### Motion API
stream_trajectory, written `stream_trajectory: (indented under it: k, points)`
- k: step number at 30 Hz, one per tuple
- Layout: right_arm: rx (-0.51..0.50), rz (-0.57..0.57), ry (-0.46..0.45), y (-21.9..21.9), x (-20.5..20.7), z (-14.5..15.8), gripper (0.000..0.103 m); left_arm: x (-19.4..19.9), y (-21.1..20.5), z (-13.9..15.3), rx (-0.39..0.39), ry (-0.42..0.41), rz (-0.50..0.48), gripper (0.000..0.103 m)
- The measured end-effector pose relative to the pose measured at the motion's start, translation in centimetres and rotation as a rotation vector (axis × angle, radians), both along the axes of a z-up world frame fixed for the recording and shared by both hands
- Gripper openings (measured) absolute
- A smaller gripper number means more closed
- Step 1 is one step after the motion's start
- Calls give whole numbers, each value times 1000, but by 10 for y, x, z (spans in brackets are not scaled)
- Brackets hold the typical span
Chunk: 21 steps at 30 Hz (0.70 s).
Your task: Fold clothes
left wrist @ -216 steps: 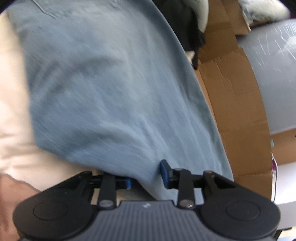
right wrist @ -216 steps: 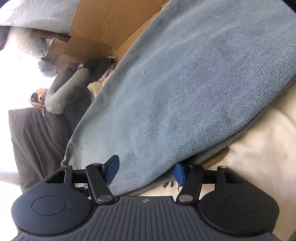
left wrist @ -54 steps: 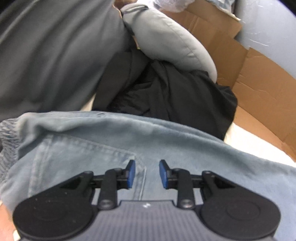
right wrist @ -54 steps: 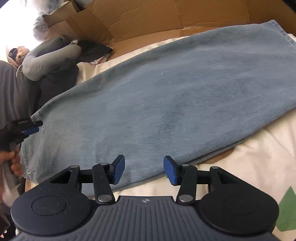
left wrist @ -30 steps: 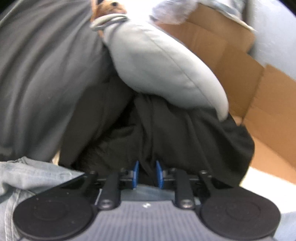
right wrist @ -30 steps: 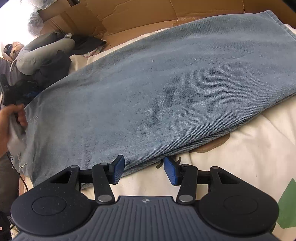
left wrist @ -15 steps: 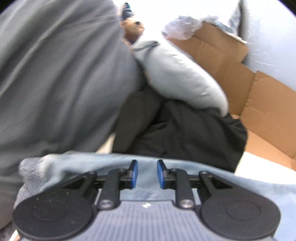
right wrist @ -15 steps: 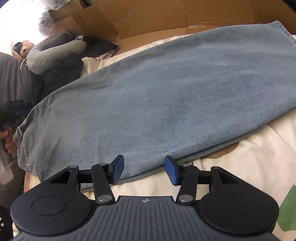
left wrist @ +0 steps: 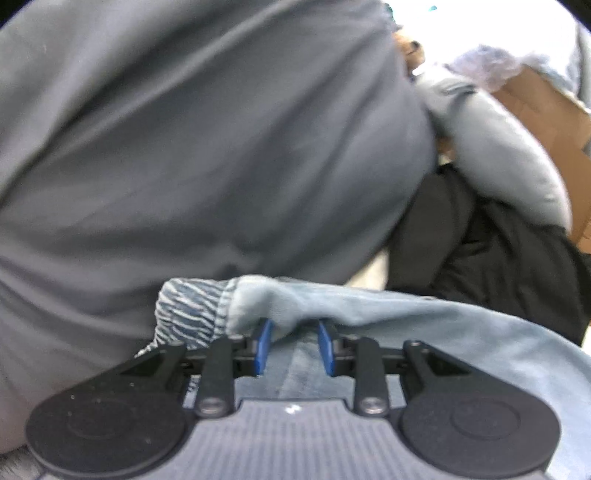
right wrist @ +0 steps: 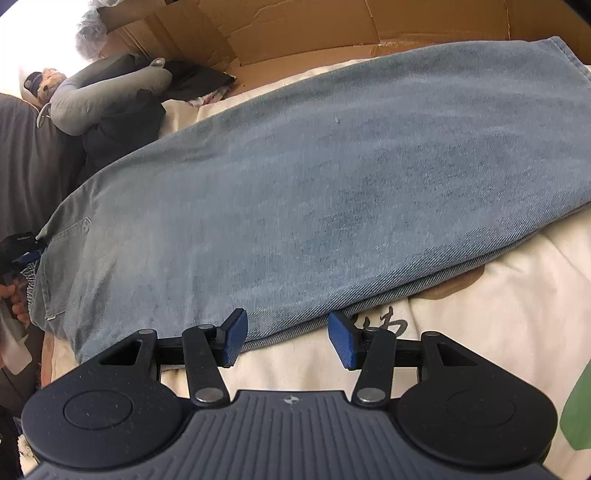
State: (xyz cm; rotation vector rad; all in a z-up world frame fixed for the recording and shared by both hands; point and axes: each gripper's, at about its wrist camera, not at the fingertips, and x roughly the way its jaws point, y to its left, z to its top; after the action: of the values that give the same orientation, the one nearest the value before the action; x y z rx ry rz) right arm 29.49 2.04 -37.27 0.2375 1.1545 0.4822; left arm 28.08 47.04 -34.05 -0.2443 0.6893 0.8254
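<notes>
Left gripper [left wrist: 293,345]: its fingers [left wrist: 263,345] stand narrowly apart at the waistband end of the jeans [right wrist: 314,184], denim bunched over the tips; whether they pinch cloth cannot be told. Right gripper [right wrist: 288,341]: fingers [right wrist: 233,341] wide, holding nothing, poised at the near long edge of the jeans. The jeans lie lengthwise on the cream bedsheet [right wrist: 498,314], legs stacked one upon the other, hem toward the cardboard [right wrist: 295,26]. Judgement: the lengthwise halving stands complete; a crosswise fold remains. That calls for a firm hold at waistband or hem, layers kept aligned.
</notes>
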Motion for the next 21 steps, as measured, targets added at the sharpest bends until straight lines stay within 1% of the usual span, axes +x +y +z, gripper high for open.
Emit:
stream_trajectory:
  k: [3,7,12,17,21]
  points:
    - [-11,7,2,2,-3,-1,55,9,14,-5,11,15,-10,29]
    - [-23,12,1,4,-5,-1,55,20,36,-13,-91,1,-3,28]
    - [-35,15,-7,7,-5,0,55,37,46,-22,-142,6,2,23]
    - [-50,18,-3,6,-6,-1,55,55,51,-30,-151,51,-29,18]
    - [-54,24,-1,6,-10,0,55,43,46,-17,-159,51,-50,16]
